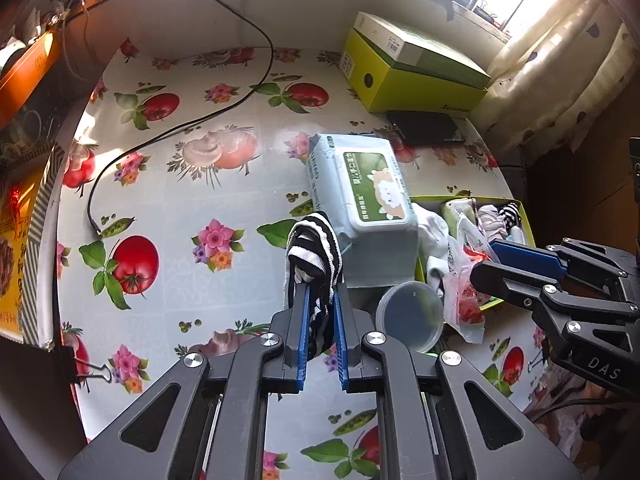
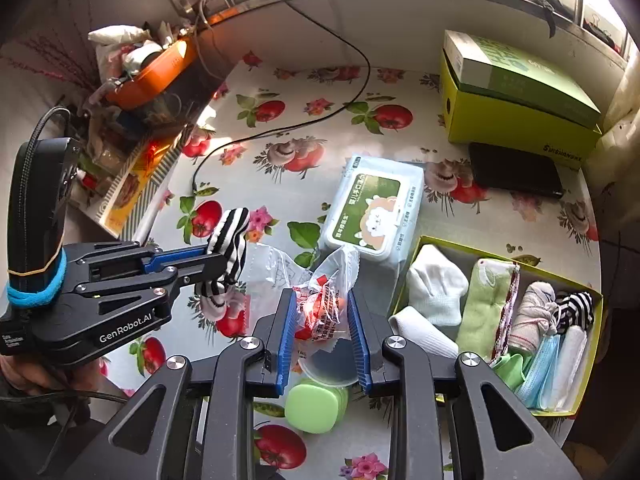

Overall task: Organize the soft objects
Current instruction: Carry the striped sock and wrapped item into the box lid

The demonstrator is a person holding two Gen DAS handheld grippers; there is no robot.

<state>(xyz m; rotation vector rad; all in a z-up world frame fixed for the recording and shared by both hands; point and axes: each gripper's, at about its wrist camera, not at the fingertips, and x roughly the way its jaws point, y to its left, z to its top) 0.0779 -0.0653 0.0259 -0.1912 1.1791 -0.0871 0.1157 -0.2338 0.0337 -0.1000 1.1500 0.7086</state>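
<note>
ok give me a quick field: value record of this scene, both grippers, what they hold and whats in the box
left gripper: shut on striped sock
right gripper: shut on plastic packet with red print
green box: open, holds white sock, green cloth, face masks, another striped piece
wipes pack: flat on table, beside box
table: floral cloth, black cable across it

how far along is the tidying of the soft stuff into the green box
Partly done. The green box already holds white socks, a green cloth, a striped sock and face masks in rows. In hand: the left hand-held gripper is shut on a striped sock, and the right hand-held gripper pinches a crinkly plastic packet. Both still need placing; the wipes pack sits outside the box.
</note>
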